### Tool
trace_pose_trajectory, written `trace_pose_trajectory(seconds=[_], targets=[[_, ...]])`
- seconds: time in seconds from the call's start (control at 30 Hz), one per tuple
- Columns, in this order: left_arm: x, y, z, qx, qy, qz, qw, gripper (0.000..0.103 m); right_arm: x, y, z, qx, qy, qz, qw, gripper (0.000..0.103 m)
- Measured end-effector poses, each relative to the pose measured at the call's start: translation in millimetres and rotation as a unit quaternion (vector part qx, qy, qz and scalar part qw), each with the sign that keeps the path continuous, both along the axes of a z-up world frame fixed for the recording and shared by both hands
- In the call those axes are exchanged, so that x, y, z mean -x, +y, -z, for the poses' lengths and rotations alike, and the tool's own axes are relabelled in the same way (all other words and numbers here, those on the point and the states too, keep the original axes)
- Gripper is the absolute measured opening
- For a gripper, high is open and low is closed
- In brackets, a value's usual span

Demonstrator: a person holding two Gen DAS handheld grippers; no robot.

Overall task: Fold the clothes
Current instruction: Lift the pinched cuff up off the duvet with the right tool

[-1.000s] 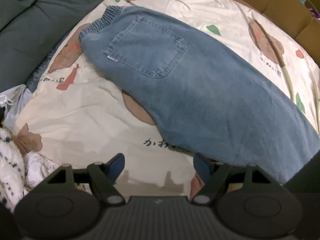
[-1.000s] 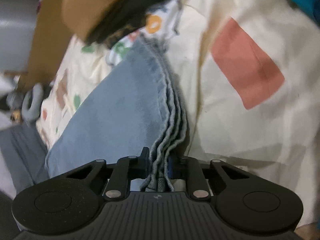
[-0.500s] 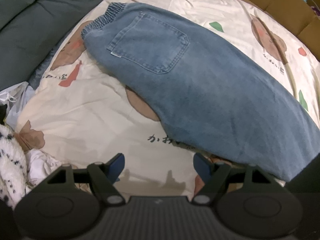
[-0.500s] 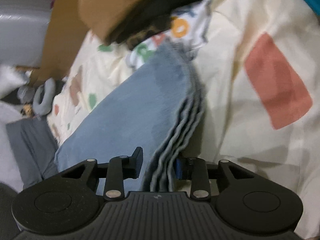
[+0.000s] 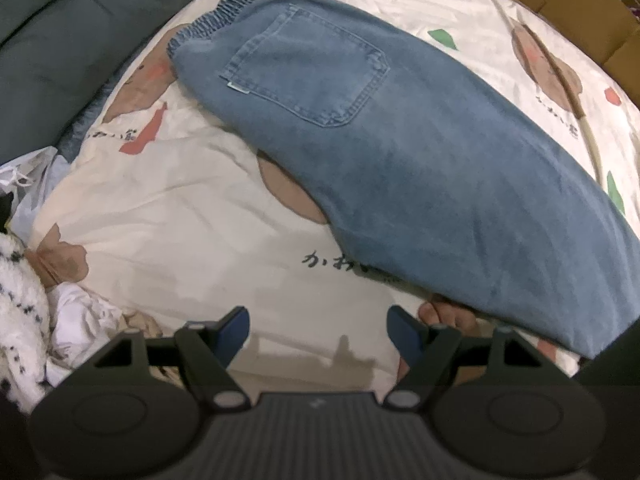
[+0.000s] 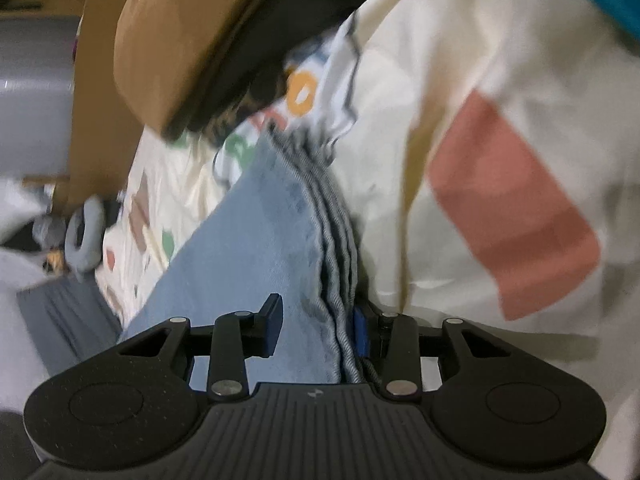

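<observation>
Cream bedding (image 5: pixel 192 208), printed with brown, red and green figures, covers the bed and carries the jeans (image 5: pixel 400 152). Jeans: blue denim, folded lengthwise, lying diagonally across the sheet; the elastic waistband (image 5: pixel 212 24) points toward the far left edge, a back pocket (image 5: pixel 308 72) faces up, and the legs run toward the near right. Dark grey fabric (image 5: pixel 72 40) borders the bed at far left; cardboard (image 5: pixel 568 4) stands beyond the far right edge; white, black-flecked cloth (image 5: pixel 16 280) sits at the near left corner. Left gripper (image 5: pixel 318 330): fingers spread wide, holding nothing, hovering over bare sheet just beside the near edge of the jeans. Right gripper (image 6: pixel 316 326): the stacked hem layers (image 6: pixel 340 248) of the jeans pass between its fingers; the right finger (image 6: pixel 360 330) lies against the hems, while the left finger (image 6: pixel 270 320) stands apart from the denim, so the jaws are parted and not clamped.
</observation>
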State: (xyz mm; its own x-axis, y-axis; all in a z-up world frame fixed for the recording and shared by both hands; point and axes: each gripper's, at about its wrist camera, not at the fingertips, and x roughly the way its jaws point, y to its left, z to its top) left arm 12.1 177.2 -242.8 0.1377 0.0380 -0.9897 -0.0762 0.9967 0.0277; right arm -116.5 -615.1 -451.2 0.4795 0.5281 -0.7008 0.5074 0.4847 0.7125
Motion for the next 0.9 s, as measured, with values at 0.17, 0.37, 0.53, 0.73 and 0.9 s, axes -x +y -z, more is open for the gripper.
trace_pose_trajectory(seconds=[0.17, 0.37, 0.53, 0.73, 0.9], targets=[[-1.0, 1.3, 4.9, -0.001, 0.003, -0.001, 1.0, 0.078, -12.5, 11.0, 1.3, 0.016, 0.014, -0.045, 0.999, 0.037], [-2.3, -6.7, 4.9, 0.004, 0.002, 0.006, 1.0, 0.078, -24.9, 19.3, -5.0, 0.044, 0.025, -0.082, 0.995, 0.016], [-3.8, -12.5, 4.4, 0.009, -0.004, 0.006, 0.9999, 0.078, -26.3, 18.3, -22.5, 0.051, 0.017, -0.108, 0.993, 0.009], [-2.0, -14.5, 10.1, 0.013, -0.002, 0.008, 0.9999, 0.078, -29.1, 22.7, -51.7, 0.061, 0.007, -0.145, 0.987, 0.008], [0.8, -13.1, 10.9, 0.014, -0.004, 0.006, 0.9999, 0.078, -33.7, 31.3, -79.6, 0.071, 0.008, -0.154, 0.985, 0.008]])
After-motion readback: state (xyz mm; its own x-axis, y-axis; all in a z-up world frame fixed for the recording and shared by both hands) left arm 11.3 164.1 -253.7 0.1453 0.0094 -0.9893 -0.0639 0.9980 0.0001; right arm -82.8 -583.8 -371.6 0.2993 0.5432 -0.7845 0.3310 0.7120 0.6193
